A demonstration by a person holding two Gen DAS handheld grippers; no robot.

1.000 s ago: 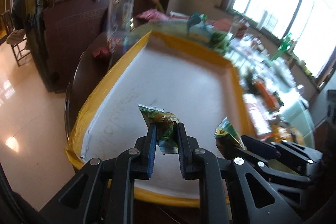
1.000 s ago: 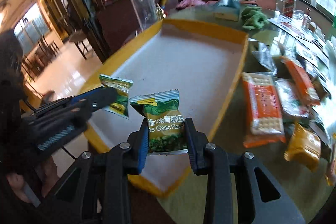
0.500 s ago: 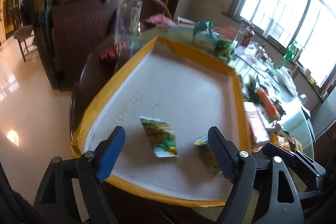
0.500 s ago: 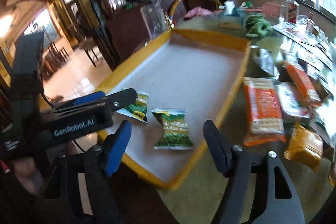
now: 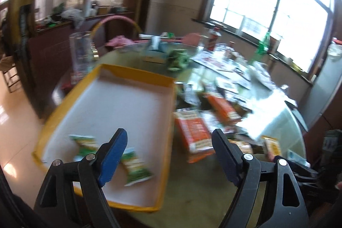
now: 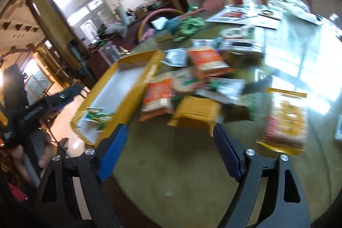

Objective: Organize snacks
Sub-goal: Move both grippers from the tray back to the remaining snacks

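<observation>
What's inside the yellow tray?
Two small green snack packets lie on the white floor of the tray, near its front end. The rest of the floor looks bare. The left gripper's blue finger hides a bit between the packets.

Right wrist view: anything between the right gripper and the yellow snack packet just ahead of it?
Nothing visible. The right gripper has its jaws opening, empty, over bare table; the yellow snack packet lies straight ahead, uncovered, at the pile's near edge.
</observation>
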